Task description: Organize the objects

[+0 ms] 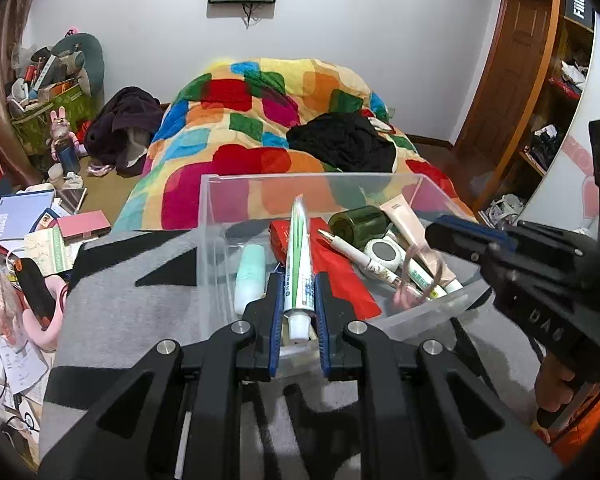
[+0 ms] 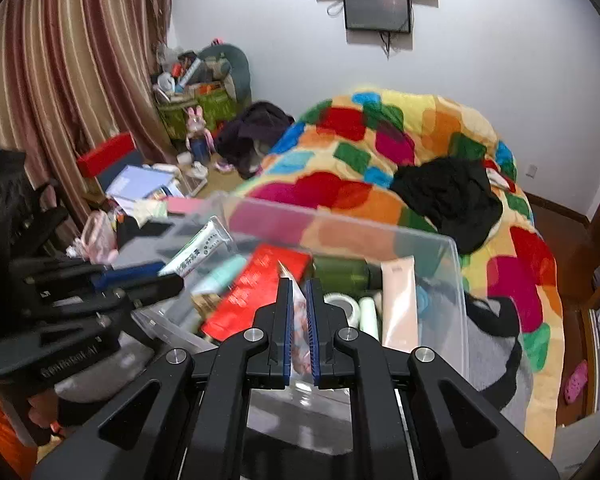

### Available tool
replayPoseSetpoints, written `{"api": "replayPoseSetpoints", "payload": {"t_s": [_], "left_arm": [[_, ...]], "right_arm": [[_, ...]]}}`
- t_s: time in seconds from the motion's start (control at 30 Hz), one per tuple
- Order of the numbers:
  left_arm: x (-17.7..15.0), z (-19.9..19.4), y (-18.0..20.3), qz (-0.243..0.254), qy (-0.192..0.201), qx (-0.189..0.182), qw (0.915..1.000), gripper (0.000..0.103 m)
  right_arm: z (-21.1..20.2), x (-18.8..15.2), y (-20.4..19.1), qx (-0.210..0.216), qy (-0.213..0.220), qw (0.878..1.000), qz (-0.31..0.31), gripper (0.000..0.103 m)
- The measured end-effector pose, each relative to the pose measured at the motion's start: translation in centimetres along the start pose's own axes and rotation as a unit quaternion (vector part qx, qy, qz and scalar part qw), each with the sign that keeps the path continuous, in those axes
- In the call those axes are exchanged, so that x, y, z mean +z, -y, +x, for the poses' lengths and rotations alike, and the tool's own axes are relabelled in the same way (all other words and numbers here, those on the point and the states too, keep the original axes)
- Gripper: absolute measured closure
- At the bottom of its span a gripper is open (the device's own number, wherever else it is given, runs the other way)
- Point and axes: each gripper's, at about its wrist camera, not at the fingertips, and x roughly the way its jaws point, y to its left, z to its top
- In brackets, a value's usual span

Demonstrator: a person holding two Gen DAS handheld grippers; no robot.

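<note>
My left gripper (image 1: 298, 280) is shut on a white and green toothpaste tube (image 1: 298, 256), held over the near edge of a clear plastic box (image 1: 212, 216). The tube also shows in the right wrist view (image 2: 202, 250). My right gripper (image 2: 299, 286) is shut on a small clear packet with pink contents (image 2: 300, 320), above the same clear box (image 2: 452, 280). In the left wrist view the right gripper (image 1: 452, 234) reaches over the box's right side. The box holds a red box (image 1: 332, 268), a mint bottle (image 1: 250, 276), a green jar (image 1: 358, 224), a beige tube (image 1: 406, 216) and a pen (image 1: 352, 252).
The box rests on a grey and black cloth (image 1: 132, 300) at the foot of a bed with a bright patchwork quilt (image 1: 260, 120). Books, papers and a pink case (image 1: 84, 224) clutter the left. A wooden shelf (image 1: 548, 120) stands at the right.
</note>
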Motion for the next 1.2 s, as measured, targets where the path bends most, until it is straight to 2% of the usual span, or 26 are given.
{"api": "replayPoseSetpoints", "payload": {"t_s": [0.17,0.3,0.37,0.43,0.5,0.57,0.67,0.83,0.93,1.2], "left_arm": [[-0.1,0.1,0.4,0.005,-0.006,-0.007,1.0000,0.088],[0.0,-0.5,0.8,0.011,0.001,-0.009,0.9999,0.088],[0.0,-1.0,0.9,0.013,0.006,-0.011,0.9998,0.088],[0.0,-1.5,1.0,0.014,0.011,-0.015,0.9997,0.088],[-0.1,-2.1,1.2,0.015,0.018,-0.015,0.9996,0.083],[-0.2,-2.7,1.3,0.016,0.029,-0.013,0.9994,0.066],[-0.6,-3.7,1.5,0.018,0.048,-0.006,0.9987,0.048],[-1.3,-4.9,1.9,0.021,0.070,-0.001,0.9973,0.037],[-1.9,-5.3,2.3,0.027,0.081,0.009,0.9963,0.031],[-3.6,-5.3,2.5,0.023,0.085,0.007,0.9961,0.024]], "right_arm": [[0.5,-1.0,1.0,-0.003,-0.028,1.000,0.004,0.094],[-0.1,-1.7,1.3,-0.010,-0.029,1.000,-0.001,0.073],[-0.6,-1.9,1.3,-0.016,-0.024,1.000,-0.005,0.068],[-1.1,-2.1,1.2,-0.019,-0.022,1.000,-0.006,0.054],[-1.7,-2.2,1.3,-0.020,-0.016,1.000,-0.003,0.043],[-2.6,-2.2,1.3,-0.022,-0.005,1.000,-0.002,0.037],[-3.8,-2.2,1.0,-0.029,0.010,1.000,-0.005,0.031],[-6.0,-2.6,0.5,-0.038,0.043,0.998,-0.010,0.020],[-6.9,-3.1,0.2,-0.040,0.058,0.998,-0.008,0.018],[-7.2,-4.6,0.0,-0.038,0.057,0.998,0.002,0.015]]}}
